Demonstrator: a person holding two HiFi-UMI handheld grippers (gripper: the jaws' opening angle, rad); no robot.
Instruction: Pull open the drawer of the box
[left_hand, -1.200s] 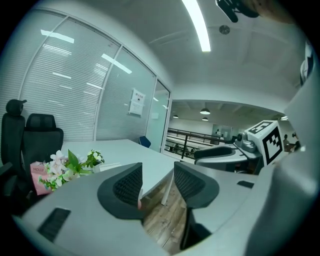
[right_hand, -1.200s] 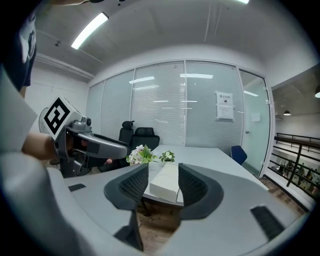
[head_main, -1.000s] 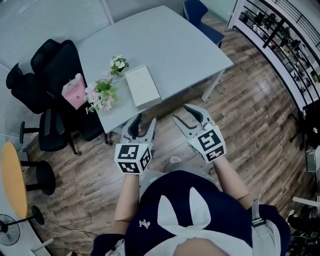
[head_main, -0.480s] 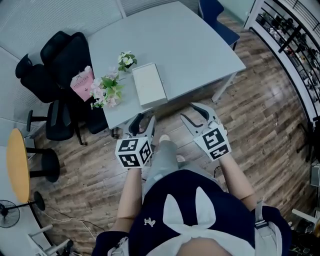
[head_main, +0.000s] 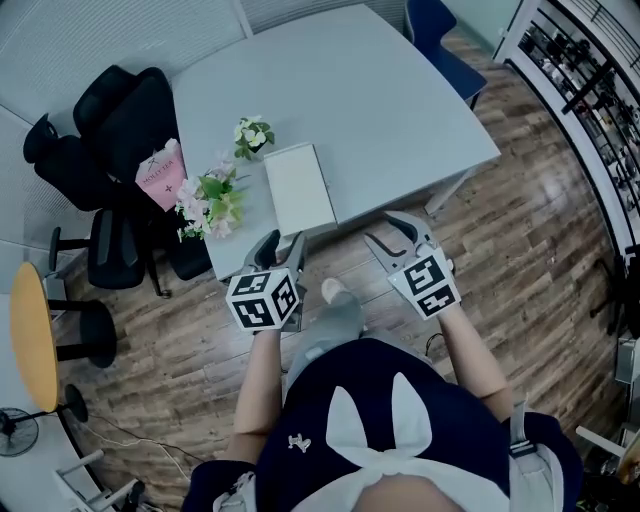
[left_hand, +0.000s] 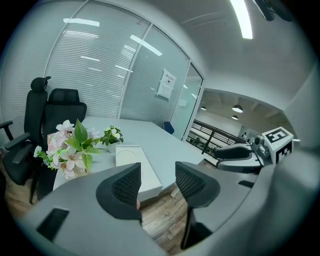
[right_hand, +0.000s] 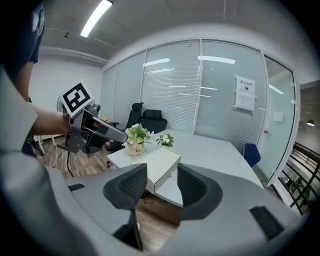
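A flat white box (head_main: 298, 188) lies at the near edge of the grey table (head_main: 390, 110), and its drawer is closed. A small knob on its drawer front (right_hand: 171, 172) shows in the right gripper view. My left gripper (head_main: 284, 241) hangs just short of the box's near end. Its jaws are opening and nothing is between them (left_hand: 157, 181). The box (left_hand: 129, 157) lies ahead of it. My right gripper (head_main: 385, 229) stands open and empty off the table's edge, to the right of the box (right_hand: 159, 161).
Pink and white flowers (head_main: 208, 197) and a small potted plant (head_main: 253, 134) stand left of the box. A pink bag (head_main: 160, 177) and black office chairs (head_main: 105, 130) lie beyond. A blue chair (head_main: 440, 45) is at the far side, shelves (head_main: 590, 70) at right.
The person has stepped toward the table. Both grippers have come closer to its near edge, and the left one now sits just before the box.
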